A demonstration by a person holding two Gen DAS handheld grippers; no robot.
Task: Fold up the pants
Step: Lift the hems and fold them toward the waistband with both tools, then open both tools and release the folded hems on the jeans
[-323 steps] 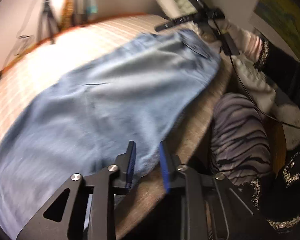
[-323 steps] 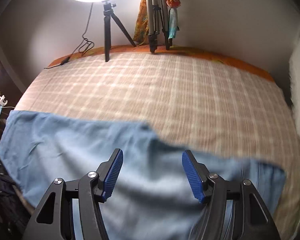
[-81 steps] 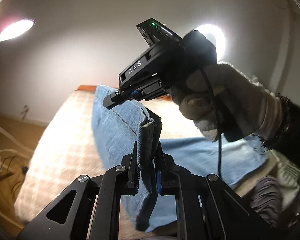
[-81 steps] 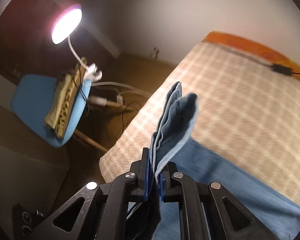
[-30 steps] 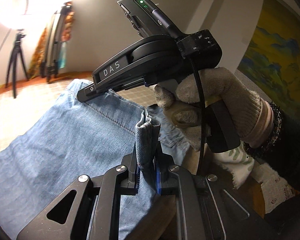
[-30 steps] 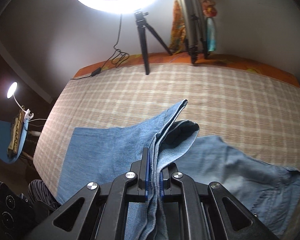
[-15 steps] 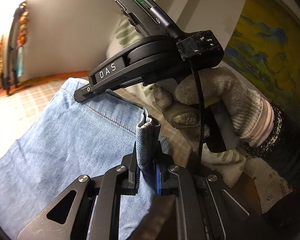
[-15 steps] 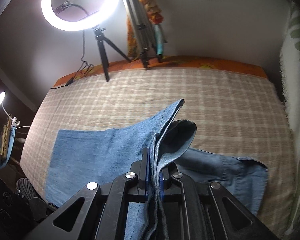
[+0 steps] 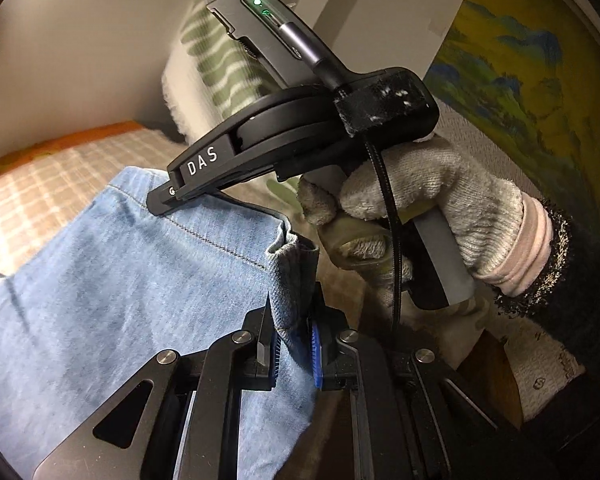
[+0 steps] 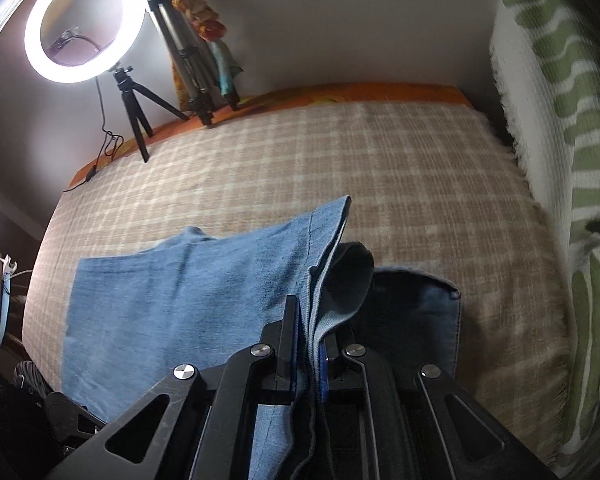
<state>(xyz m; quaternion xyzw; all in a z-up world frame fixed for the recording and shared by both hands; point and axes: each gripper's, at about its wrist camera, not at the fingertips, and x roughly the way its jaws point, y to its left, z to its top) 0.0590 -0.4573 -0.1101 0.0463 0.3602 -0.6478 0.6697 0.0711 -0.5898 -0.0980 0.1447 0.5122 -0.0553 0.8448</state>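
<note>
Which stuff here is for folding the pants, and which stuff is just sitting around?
For the job:
pants
left gripper, shut on the pants
right gripper, shut on the pants
bed

Just around:
ring light
tripod
striped blanket
painting

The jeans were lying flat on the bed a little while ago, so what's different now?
Both grippers have taken hold of the jeans: the left gripper and right gripper are each shut on a bunched hem. They lifted that end and carried it across toward the waistband end, folding the jeans over themselves. The checked blanket and ring light stayed where they were.
</note>
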